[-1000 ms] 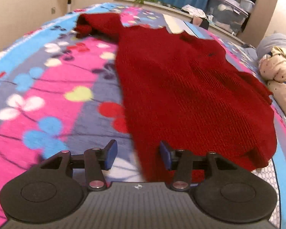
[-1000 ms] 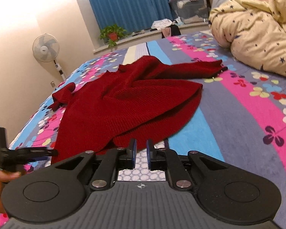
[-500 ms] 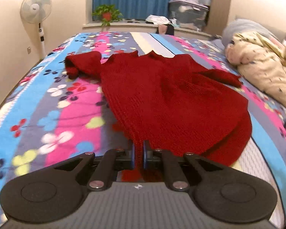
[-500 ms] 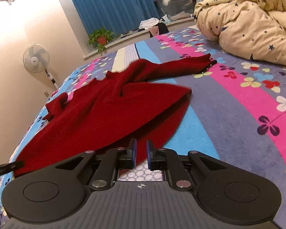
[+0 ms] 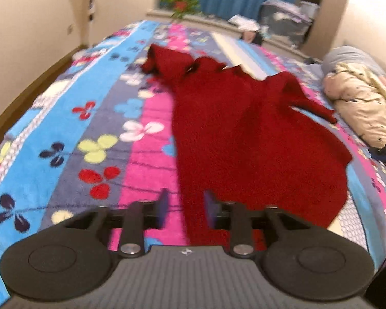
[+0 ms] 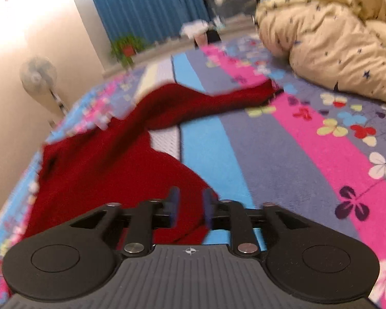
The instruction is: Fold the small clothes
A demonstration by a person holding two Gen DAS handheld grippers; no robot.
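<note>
A red knitted sweater [image 5: 257,139] lies spread on the flowered bed blanket [image 5: 95,128], hem toward me, one sleeve bunched at the far left and one stretched to the right. My left gripper [image 5: 185,207] is open, its jaws over the hem's left corner, holding nothing. In the right wrist view the sweater [image 6: 110,170] lies to the left with a sleeve reaching far right. My right gripper [image 6: 189,203] is open over the hem's right corner, empty.
A cream star-patterned duvet [image 6: 334,33] is heaped on the right side of the bed. A standing fan [image 6: 38,77] is by the left wall. A potted plant [image 5: 180,2] and storage boxes [image 5: 285,18] stand along the window sill beyond the bed.
Both grippers were shut on the sweater's hem half a second ago; now both have opened and let it go. The sweater lies flatter, pulled toward me.
</note>
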